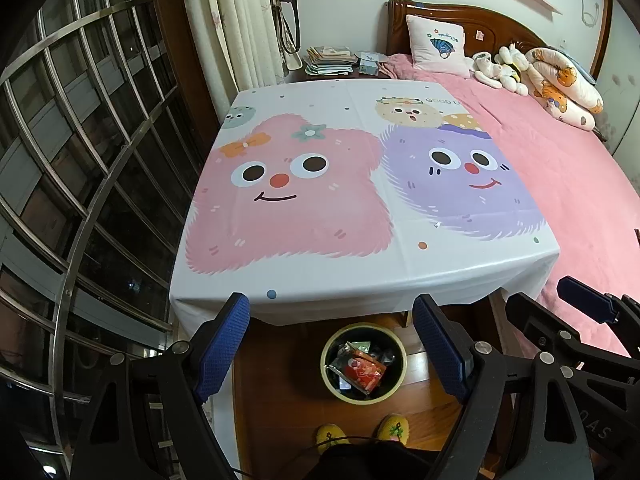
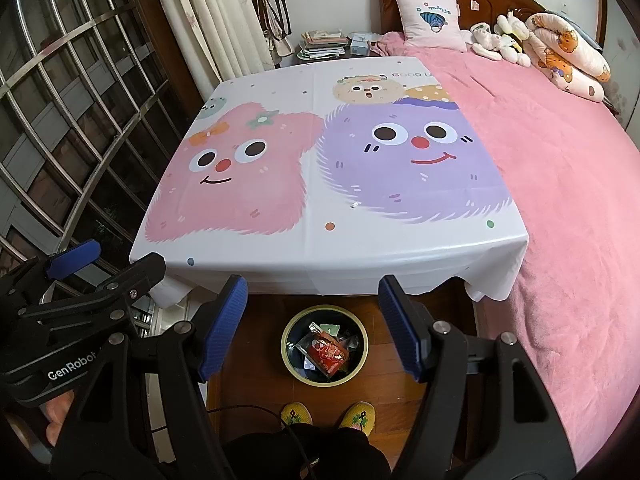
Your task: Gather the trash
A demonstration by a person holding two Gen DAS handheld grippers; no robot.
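A round bin [image 1: 362, 326] with a pale yellow rim stands on the wooden floor just in front of the table, and it is the same bin [image 2: 324, 309] in the right wrist view. Inside lie a red wrapper [image 1: 366, 372] [image 2: 329, 352] and clear plastic packets. My left gripper [image 1: 332, 302] hangs above the bin, open, with nothing between its blue pads. My right gripper [image 2: 313, 280] is beside it, also open and empty. The table [image 1: 320, 272] [image 2: 304, 264] wears a cartoon cloth, with only a tiny white speck [image 1: 437, 224] [image 2: 353, 205] on it.
A pink bed [image 1: 560, 184] [image 2: 560, 160] with pillows and plush toys presses against the table's right side. A barred window [image 1: 80, 160] fills the left. A nightstand stacked with books [image 1: 328, 60] sits behind the table. The person's yellow slippers [image 1: 394, 428] [image 2: 296, 412] stand before the bin.
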